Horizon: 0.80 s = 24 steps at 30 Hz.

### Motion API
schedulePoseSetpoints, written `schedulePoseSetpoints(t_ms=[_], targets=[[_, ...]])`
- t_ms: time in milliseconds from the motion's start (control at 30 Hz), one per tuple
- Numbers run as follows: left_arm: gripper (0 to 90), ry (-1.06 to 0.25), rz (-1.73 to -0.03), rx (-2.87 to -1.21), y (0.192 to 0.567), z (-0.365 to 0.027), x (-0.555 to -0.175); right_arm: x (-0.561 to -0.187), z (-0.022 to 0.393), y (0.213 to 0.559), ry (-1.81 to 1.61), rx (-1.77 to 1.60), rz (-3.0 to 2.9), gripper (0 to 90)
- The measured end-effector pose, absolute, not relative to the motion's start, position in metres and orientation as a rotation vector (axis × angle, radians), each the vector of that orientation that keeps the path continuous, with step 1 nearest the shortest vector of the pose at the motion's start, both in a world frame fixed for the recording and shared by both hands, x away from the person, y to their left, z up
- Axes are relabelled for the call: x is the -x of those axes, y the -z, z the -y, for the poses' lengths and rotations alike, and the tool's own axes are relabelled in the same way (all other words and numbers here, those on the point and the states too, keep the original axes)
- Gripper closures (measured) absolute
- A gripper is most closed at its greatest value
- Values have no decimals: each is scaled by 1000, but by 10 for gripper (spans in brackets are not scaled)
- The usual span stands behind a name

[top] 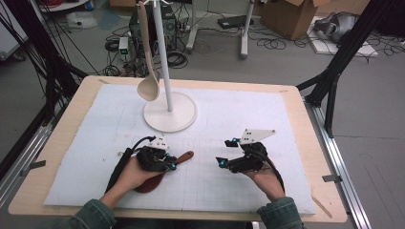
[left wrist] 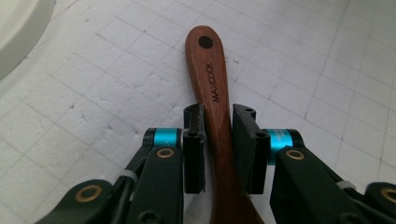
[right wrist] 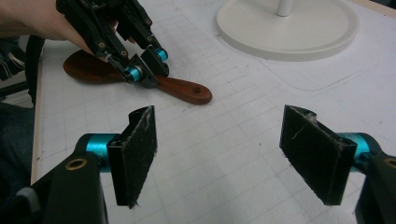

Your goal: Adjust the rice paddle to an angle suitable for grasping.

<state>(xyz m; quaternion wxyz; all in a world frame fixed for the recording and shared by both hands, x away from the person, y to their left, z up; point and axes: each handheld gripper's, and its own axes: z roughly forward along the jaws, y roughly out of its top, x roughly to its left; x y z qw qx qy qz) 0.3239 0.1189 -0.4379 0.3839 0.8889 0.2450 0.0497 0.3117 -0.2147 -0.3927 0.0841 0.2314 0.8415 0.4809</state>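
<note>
The dark wooden spoon lay flat on the white foam mat, near the person's edge of the table, its handle pointing up and right toward the stand. The handle was smooth, reddish-brown, rounded at the tip, with a hanging hole and the printed word MAXCOOK. The left gripper straddled that handle partway along, one black pad on each side. The pads looked to be against the wood or nearly so; whether they pressed on it could not be told for certain. Taking the narrow handle rather than the broad bowl would give the flat pads two parallel sides to bear on.

The right gripper hovered to the right of the spoon, well apart from it, its jaws wide apart with nothing between them. Its pads were faced with a rough, fuzzy black material.

Farther back stood a white stand with a round flat base and a thin upright pole. A pale ladle hung from its top, bowl downward, which suggested the hole in the spoon's handle was meant for the same rack. The mat carried a faint grid and lay on a light wooden table.
</note>
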Motion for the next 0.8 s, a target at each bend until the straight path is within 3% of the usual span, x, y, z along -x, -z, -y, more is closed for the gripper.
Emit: schedulePoseSetpoints(t_ms=[800], targets=[[777,-134,-628,-2250,434,-124,-324,-319,198,400,-1399,-691,-2553,270]])
